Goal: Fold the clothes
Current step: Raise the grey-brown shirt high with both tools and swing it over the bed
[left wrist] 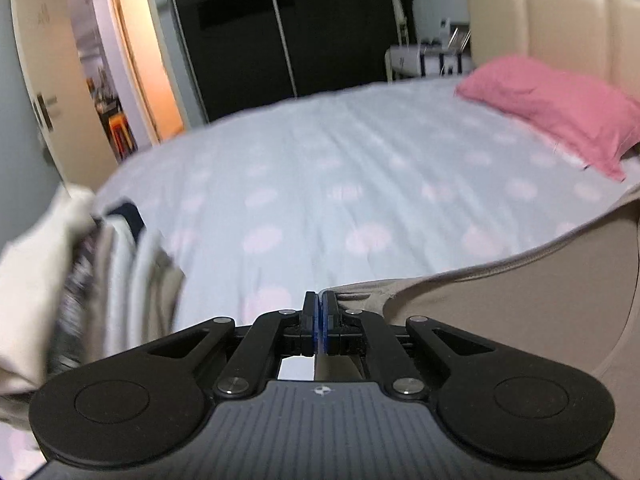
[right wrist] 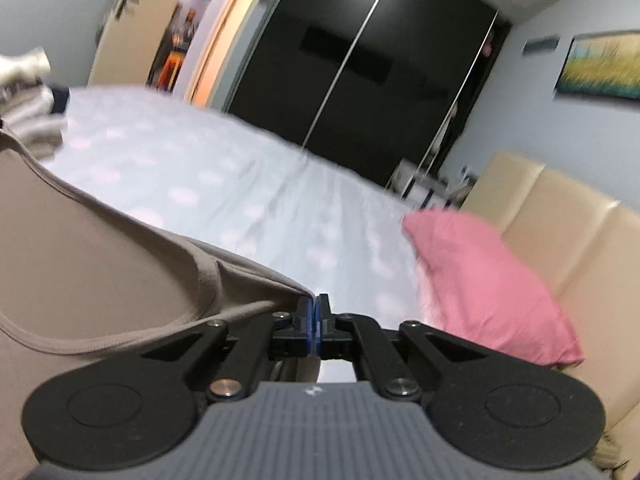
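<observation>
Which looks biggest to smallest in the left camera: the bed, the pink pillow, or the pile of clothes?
1. bed
2 and 3. pile of clothes and pink pillow look about alike, and the pile sits nearer the camera and is blurred, so no ranking.

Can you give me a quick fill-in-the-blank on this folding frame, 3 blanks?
1. Both the left hand-held gripper and the right hand-held gripper are shut on the ____ garment.
2. The pillow by the headboard is ____.
3. The pile of clothes lies on the ____.

Missing words: beige; pink; bed
</observation>
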A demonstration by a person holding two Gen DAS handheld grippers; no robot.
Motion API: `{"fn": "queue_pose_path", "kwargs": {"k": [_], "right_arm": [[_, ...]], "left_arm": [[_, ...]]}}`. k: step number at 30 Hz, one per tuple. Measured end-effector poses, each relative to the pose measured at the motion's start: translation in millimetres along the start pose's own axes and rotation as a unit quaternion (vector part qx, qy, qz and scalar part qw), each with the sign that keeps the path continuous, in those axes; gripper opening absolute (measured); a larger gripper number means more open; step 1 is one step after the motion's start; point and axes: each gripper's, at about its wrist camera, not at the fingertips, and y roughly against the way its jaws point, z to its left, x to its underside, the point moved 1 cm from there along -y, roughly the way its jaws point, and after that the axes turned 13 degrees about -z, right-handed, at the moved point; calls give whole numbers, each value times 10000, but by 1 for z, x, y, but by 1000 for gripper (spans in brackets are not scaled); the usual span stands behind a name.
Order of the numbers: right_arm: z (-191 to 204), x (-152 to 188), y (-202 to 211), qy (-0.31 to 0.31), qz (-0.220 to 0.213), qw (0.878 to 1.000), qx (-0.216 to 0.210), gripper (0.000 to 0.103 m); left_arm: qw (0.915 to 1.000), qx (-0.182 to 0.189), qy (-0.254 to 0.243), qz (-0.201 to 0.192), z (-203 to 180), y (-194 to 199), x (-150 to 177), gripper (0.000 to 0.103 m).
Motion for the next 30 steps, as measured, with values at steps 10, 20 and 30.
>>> {"fn": "queue_pose_path", "kwargs": {"k": [10,20,30], "right_arm": [[12,12,-33,-379,-205,9990,113,2],[23,14,-97,-148,296,9994,119,2],[41,70,-164,-600,1413,9878,-266,2]], "left_arm": [[9981,-64,326,-519,1,-16,-21,0],[9991,-411,50,-40,-10,-84,-12,0],[9940,-331,146,1037,-21,-142,37,3]]}}
